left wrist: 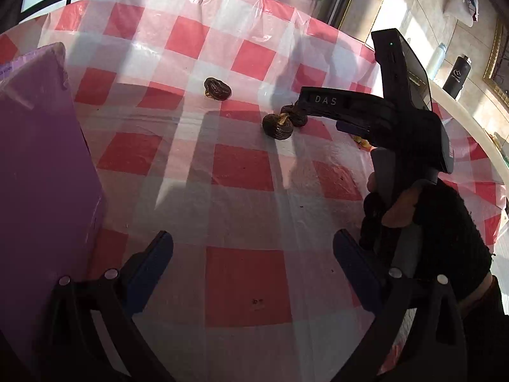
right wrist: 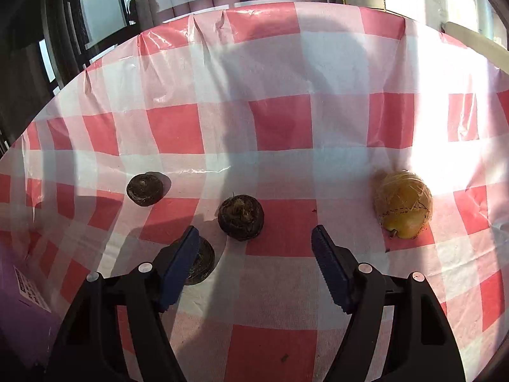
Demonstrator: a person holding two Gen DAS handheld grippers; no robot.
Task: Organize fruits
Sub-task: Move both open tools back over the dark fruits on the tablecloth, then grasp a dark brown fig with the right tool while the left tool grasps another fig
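Note:
Three dark brown water chestnuts lie on the red-and-white checked tablecloth point(right wrist: 276, 127). In the right wrist view one point(right wrist: 240, 217) sits just ahead of my open right gripper point(right wrist: 256, 238), one point(right wrist: 144, 188) is farther left, and one point(right wrist: 202, 262) is partly hidden behind the left finger. A yellow pear in foam netting point(right wrist: 403, 207) lies to the right. In the left wrist view my left gripper point(left wrist: 253, 245) is open and empty above the cloth. The right gripper point(left wrist: 299, 103) reaches over two chestnuts point(left wrist: 277, 126); a third point(left wrist: 217, 88) lies apart.
A purple box point(left wrist: 41, 165) stands at the left of the table and shows in the right wrist view's lower left corner point(right wrist: 19, 312). Two bottles point(left wrist: 456, 76) stand on a ledge beyond the table's right edge. Windows lie behind the far edge.

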